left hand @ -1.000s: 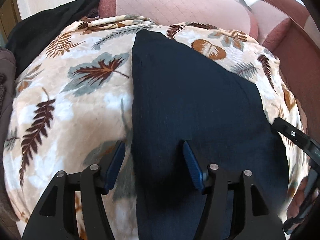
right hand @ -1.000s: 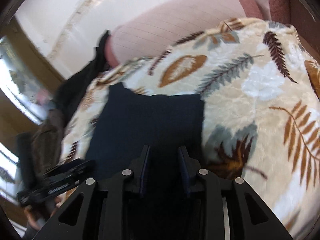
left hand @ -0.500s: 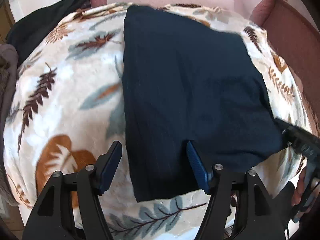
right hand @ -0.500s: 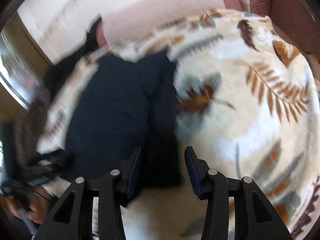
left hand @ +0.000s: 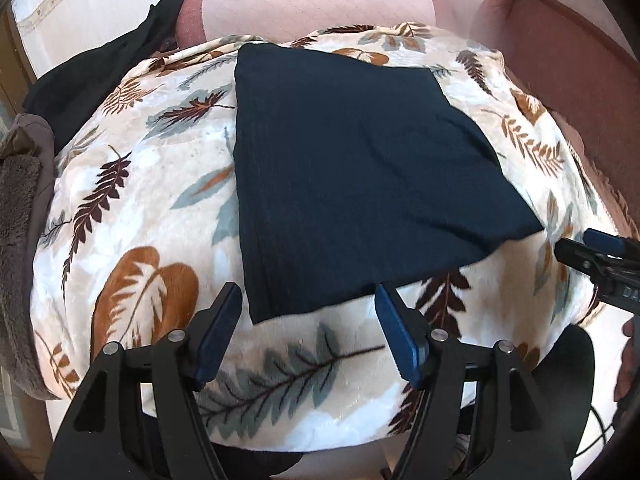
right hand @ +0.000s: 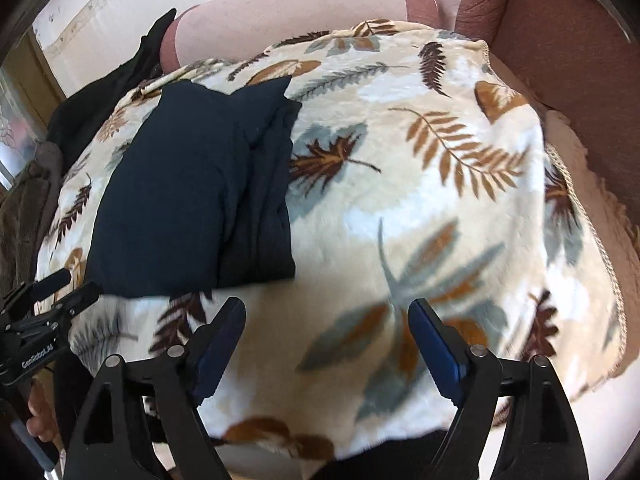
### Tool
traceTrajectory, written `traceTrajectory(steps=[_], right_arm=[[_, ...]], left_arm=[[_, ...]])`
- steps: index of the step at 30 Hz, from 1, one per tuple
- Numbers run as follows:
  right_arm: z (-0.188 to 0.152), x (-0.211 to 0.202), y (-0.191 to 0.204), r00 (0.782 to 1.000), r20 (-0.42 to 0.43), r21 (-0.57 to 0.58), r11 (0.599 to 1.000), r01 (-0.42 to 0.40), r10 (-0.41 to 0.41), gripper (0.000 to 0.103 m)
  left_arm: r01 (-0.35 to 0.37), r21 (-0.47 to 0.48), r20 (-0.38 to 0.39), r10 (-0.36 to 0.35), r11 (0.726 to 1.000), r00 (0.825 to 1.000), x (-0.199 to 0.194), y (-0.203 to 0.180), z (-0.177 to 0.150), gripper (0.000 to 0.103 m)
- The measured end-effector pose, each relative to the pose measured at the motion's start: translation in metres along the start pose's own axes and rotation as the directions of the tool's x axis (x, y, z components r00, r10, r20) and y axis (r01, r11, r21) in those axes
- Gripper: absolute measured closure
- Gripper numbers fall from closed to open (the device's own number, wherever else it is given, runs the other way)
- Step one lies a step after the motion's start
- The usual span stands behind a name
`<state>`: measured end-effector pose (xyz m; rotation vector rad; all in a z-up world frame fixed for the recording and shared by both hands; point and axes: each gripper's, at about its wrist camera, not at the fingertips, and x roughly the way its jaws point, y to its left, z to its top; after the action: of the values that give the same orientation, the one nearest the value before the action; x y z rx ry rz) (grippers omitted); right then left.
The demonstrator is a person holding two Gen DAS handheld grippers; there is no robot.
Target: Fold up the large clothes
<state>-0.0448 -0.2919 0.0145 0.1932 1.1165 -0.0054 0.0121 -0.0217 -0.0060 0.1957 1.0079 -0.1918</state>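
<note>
— What sort of place is shown?
— A home: a leaf-print blanket (left hand: 132, 208) is spread over a pink sofa (left hand: 320, 4), and clothes (left hand: 100, 68) are draped alongside.

Both wrist views looking steeply down, close over the leaf-print blanket (left hand: 132, 208); left facing the folded navy garment (left hand: 352, 168), right facing the blanket's right edge, both sharing garment and pink cushion (right hand: 288, 12).
</note>
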Motion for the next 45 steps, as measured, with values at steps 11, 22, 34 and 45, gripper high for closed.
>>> traceTrajectory(steps=[11,22,34,45], right_arm=[[-0.005,-0.009,0.02,0.999,0.024,-0.052,0.998,0.038,-0.037,0.018],[-0.012,-0.015,0.032,0.998,0.043,-0.084,0.995,0.058,-0.055,0.014],[0.031,0.006,0.023,0.994,0.06,0.034,0.995,-0.089,0.087,0.014],[0.079,0.082,0.034,0.951,0.025,0.079,0.948,-0.308,0.307,0.093]], left_arm=[[-0.012,-0.03,0.002,0.012,0.999,1.0,-0.003,0.009,-0.009,0.034],[-0.018,-0.071,0.049,0.021,0.997,0.999,-0.012,0.015,-0.017,0.027],[-0.02,-0.159,0.018,0.023,0.987,1.0,0.002,0.043,0.001,0.026],[-0.017,-0.243,-0.036,0.008,0.97,0.999,0.043,0.065,0.039,0.026]])
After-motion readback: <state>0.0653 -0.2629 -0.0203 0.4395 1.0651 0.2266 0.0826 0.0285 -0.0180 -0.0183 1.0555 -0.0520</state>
